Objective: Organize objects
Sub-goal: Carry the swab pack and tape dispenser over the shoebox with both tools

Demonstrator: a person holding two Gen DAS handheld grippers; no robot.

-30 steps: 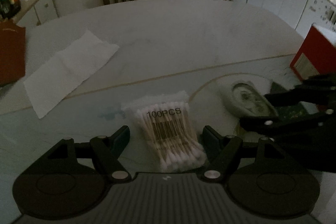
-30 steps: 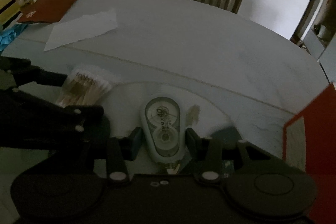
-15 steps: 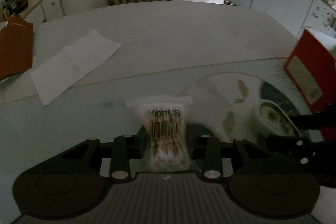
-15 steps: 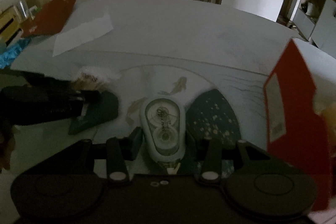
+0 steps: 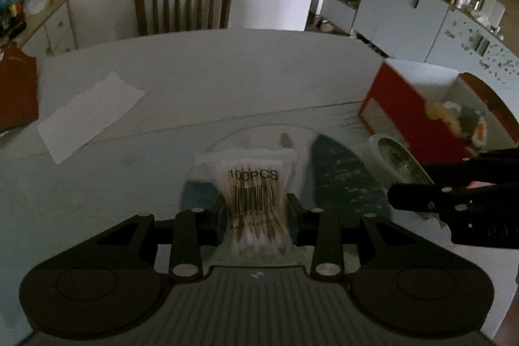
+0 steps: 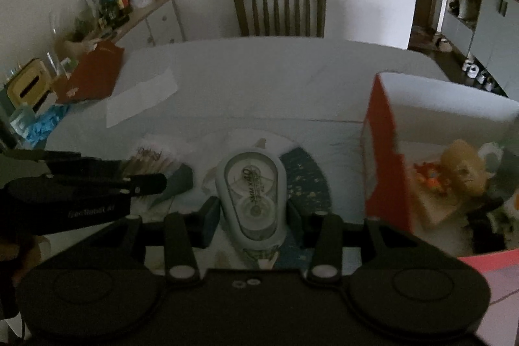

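In the left wrist view, our left claw (image 5: 256, 214) is clamped on the bag of cotton swabs (image 5: 253, 196), held above the worktop (image 5: 211, 77), with the red box (image 5: 418, 115) off to the right.

In the right wrist view, our right claw (image 6: 251, 216) grips the correction tape dispenser (image 6: 251, 196) just left of that box (image 6: 386, 164).

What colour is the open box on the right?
Red outside, white inside the box; clearest in the right wrist view.

clear plastic swab bag (image 5: 253, 193), wooden chair (image 5: 183, 5)
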